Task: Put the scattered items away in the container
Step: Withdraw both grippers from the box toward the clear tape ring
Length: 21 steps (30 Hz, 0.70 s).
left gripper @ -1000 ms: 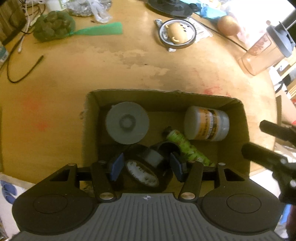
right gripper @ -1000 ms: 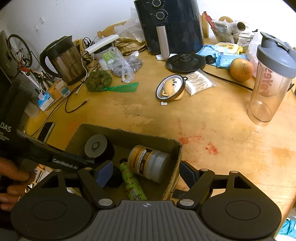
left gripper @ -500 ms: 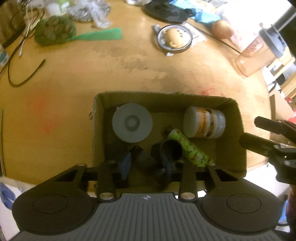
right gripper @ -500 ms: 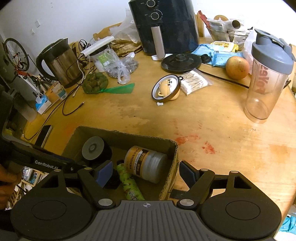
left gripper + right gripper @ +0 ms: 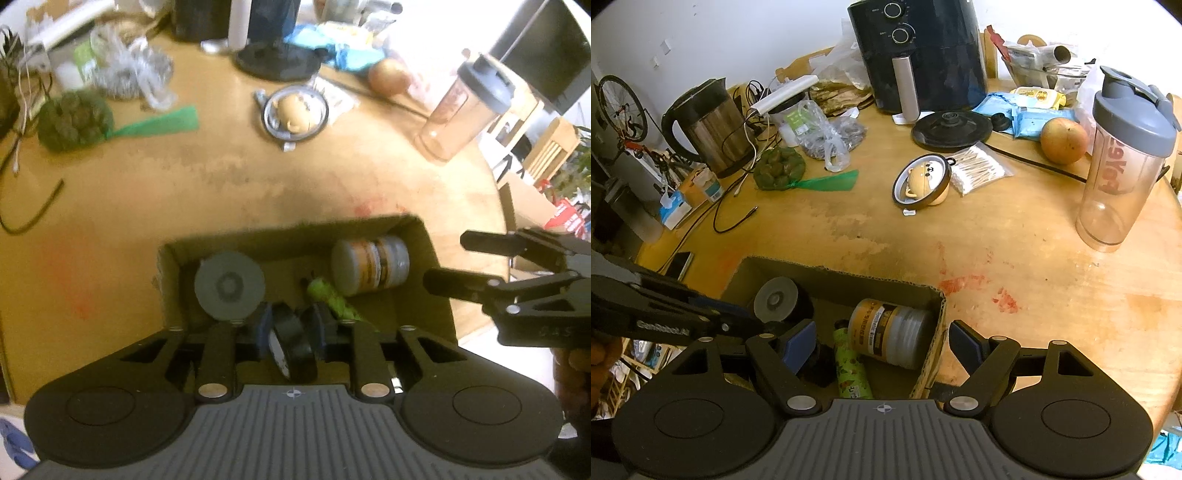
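A cardboard box (image 5: pixel 295 227) stands at the near edge of the wooden table. In it lie a grey-lidded round container (image 5: pixel 229 285), a white jar with a brown label (image 5: pixel 369 266) and a green tube (image 5: pixel 332 299). My left gripper (image 5: pixel 291 328) hangs over the box's near side, shut on a black tape roll (image 5: pixel 291 347) that stands on edge between the blue pads. In the right wrist view, my right gripper (image 5: pixel 882 341) is open and straddles the right wall of the box (image 5: pixel 849 275), one pad inside and one outside. The jar (image 5: pixel 890 332) and the tube (image 5: pixel 849 369) lie below it.
Farther back on the table are a round black-rimmed case holding a tan toy (image 5: pixel 921 181), a bag of cotton swabs (image 5: pixel 979 171), a shaker bottle (image 5: pixel 1123 166), an apple (image 5: pixel 1063 140), a green net bag (image 5: pixel 779 170), a kettle (image 5: pixel 709 125) and an air fryer (image 5: pixel 916 55). A black cable trails at the left.
My left jaws have closed onto the black tape roll, and the gripper has risen a little and rolled, turning the roll on edge. The right gripper has stayed where it was.
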Tool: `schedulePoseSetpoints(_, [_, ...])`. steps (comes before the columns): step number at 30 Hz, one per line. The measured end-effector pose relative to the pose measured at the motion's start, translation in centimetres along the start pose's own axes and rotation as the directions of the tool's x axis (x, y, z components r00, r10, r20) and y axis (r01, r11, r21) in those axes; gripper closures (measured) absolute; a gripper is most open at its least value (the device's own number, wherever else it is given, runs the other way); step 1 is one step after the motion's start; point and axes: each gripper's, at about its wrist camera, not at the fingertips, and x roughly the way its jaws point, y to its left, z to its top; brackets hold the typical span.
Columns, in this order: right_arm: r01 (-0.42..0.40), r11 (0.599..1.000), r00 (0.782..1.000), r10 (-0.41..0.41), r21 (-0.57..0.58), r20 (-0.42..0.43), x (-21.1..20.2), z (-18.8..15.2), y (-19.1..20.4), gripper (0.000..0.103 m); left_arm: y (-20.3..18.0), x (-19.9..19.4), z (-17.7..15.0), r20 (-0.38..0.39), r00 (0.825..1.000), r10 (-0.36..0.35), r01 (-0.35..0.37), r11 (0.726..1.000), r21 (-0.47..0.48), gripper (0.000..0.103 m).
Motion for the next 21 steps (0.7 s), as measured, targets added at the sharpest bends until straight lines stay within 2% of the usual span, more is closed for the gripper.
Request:
schedulePoseSetpoints(3, [0.009, 1.0, 1.0, -0.009, 0.0, 0.007, 0.0, 0.4, 0.0, 0.016, 0.4, -0.7, 0.6, 0.043, 0.999, 0.022, -0.022, 1.0, 0.009, 0.058])
schedulePoseSetpoints(6, [0.026, 1.0, 1.0, -0.026, 0.002, 0.015, 0.1, 1.0, -0.1, 0.009, 0.9, -1.4, 1.3, 0.081, 0.996, 0.035, -0.035, 0.999, 0.004, 0.052])
schedulePoseSetpoints(8, [0.046, 0.999, 0.999, -0.046, 0.008, 0.022, 0.1, 1.4, -0.3, 0.001, 1.2, -1.6, 1.8, 0.095, 0.995, 0.039, -0.04, 0.999, 0.0, 0.052])
schedulePoseSetpoints(9, [0.055, 0.998, 0.998, -0.056, 0.013, 0.026, 0.2, 1.6, -0.4, 0.0, 1.3, -1.6, 2.0, 0.083, 0.996, -0.023, 0.009, 0.987, 0.161, 0.052])
schedulePoseSetpoints(14, [0.099, 0.995, 0.994, -0.1, 0.031, 0.037, 0.6, 2.6, -1.2, 0.0, 1.7, -1.7, 3.1, 0.112, 0.994, -0.017, -0.001, 0.987, 0.161, 0.049])
schedulePoseSetpoints(18, [0.151, 0.987, 0.987, -0.153, 0.045, 0.039, 1.0, 3.2, -1.7, 0.0, 1.7, -1.2, 3.9, 0.103, 0.994, -0.026, 0.008, 0.985, 0.175, 0.049])
schedulePoseSetpoints(21, [0.184, 0.983, 0.983, -0.184, 0.006, 0.025, 1.5, 3.8, -1.6, 0.0, 1.8, -0.6, 4.6, 0.098, 0.995, -0.037, 0.018, 0.982, 0.189, 0.049])
